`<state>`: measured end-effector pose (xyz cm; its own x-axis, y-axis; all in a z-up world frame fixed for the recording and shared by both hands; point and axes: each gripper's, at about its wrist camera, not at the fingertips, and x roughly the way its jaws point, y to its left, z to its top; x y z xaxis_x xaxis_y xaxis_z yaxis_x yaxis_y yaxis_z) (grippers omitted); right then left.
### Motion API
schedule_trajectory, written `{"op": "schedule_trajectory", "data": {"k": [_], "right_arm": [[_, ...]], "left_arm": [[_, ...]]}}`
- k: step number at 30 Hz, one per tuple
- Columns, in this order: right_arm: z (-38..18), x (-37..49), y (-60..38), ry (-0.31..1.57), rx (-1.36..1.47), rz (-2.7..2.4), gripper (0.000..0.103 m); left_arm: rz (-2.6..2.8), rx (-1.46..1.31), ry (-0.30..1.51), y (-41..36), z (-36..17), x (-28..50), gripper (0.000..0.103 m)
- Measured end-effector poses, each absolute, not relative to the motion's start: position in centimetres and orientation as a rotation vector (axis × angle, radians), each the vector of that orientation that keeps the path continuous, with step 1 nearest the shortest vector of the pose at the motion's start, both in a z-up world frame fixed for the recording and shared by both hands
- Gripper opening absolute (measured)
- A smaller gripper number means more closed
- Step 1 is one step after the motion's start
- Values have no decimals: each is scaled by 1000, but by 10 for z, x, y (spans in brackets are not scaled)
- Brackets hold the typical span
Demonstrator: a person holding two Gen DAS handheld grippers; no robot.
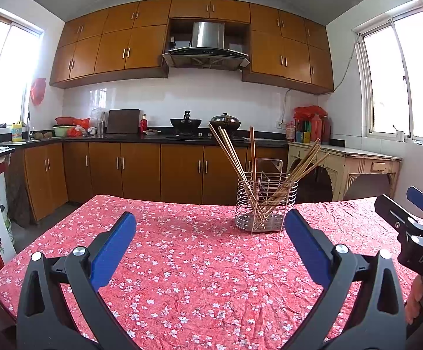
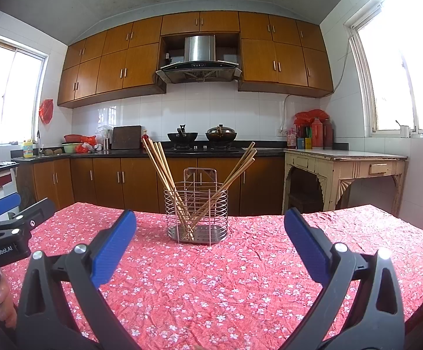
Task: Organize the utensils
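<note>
A round wire utensil holder (image 1: 265, 207) stands on the table with the red floral cloth (image 1: 182, 262). Several wooden chopsticks (image 1: 232, 157) lean in it, some to the left and some to the right. It also shows in the right wrist view (image 2: 197, 218) with the chopsticks (image 2: 164, 172). My left gripper (image 1: 210, 239) is open and empty, held above the cloth short of the holder. My right gripper (image 2: 210, 239) is open and empty, also short of the holder. The right gripper shows at the right edge of the left wrist view (image 1: 415, 224); the left one shows at the left edge of the right wrist view (image 2: 7, 221).
Behind the table runs a kitchen counter (image 2: 182, 153) with woks, a cutting board and bowls. A cream side table (image 2: 345, 169) stands at the right wall. The cloth-covered table (image 2: 269, 277) ends just past the holder.
</note>
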<state>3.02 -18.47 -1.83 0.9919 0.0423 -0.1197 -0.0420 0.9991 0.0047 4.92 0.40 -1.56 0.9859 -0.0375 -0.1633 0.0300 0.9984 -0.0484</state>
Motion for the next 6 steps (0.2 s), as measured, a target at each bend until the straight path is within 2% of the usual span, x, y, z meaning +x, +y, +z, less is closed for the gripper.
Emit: {"op": "schedule_trajectory", "data": {"k": [6], "right_arm": [[-18, 30, -185, 120, 2, 42, 99]], "left_arm": [[-43, -56, 171, 6, -15, 51, 101]]}}
